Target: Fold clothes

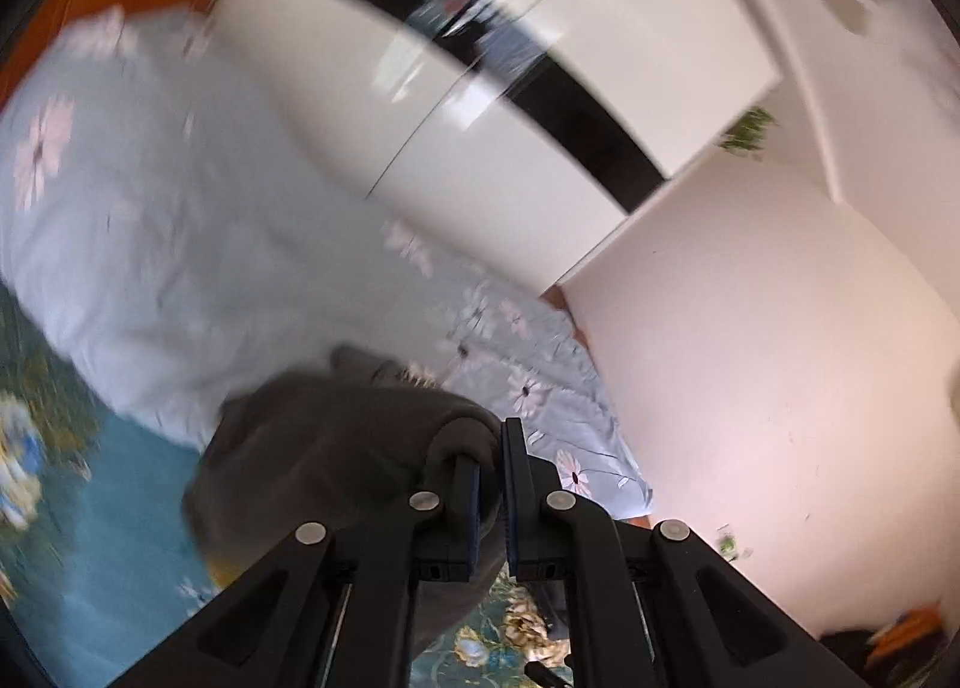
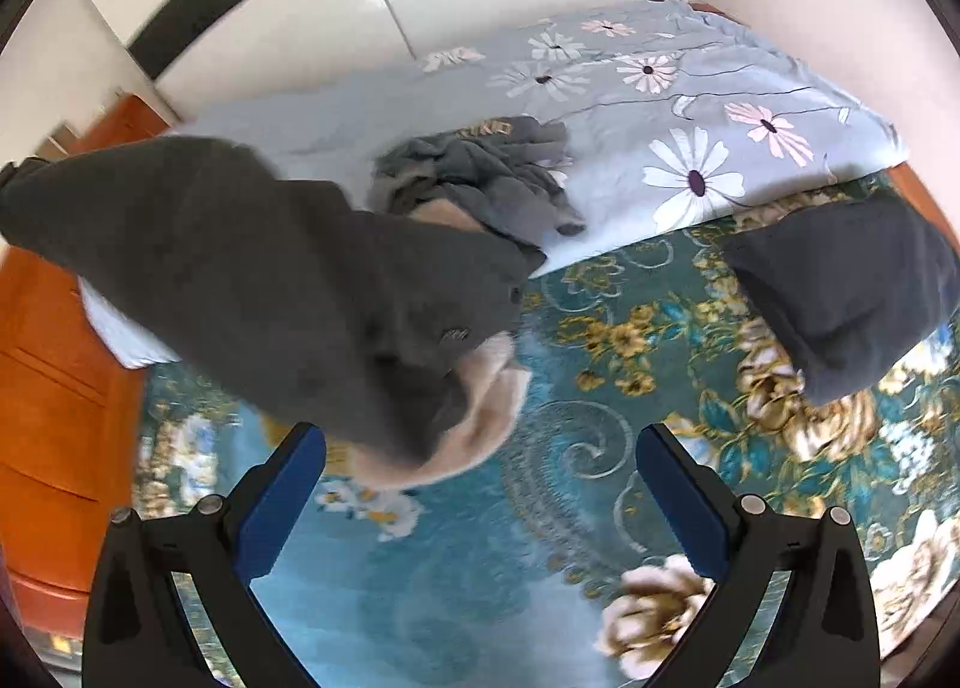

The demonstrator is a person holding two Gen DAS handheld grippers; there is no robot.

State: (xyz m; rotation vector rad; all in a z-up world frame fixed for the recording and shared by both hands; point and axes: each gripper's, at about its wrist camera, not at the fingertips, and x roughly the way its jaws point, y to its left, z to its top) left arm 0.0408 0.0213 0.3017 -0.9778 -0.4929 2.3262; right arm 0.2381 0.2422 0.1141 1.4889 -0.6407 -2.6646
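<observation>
My left gripper (image 1: pixel 489 448) is shut on the edge of a dark grey garment (image 1: pixel 324 460) and holds it up above the bed; the left wrist view is blurred. The same grey garment (image 2: pixel 252 268), with a beige lining at its lower end, hangs stretched across the left of the right wrist view. My right gripper (image 2: pixel 480 448) is open and empty, just below the garment's hanging end. A crumpled grey garment (image 2: pixel 480 172) lies on the light blue daisy quilt (image 2: pixel 690 106). A folded dark garment (image 2: pixel 840 280) lies at the right on the teal flowered bedspread (image 2: pixel 570 448).
A white glossy wardrobe (image 1: pixel 468 106) with a black band stands behind the bed. Orange wooden furniture (image 2: pixel 48 418) is at the left edge. A pale wall (image 1: pixel 780 388) rises to the right in the left wrist view.
</observation>
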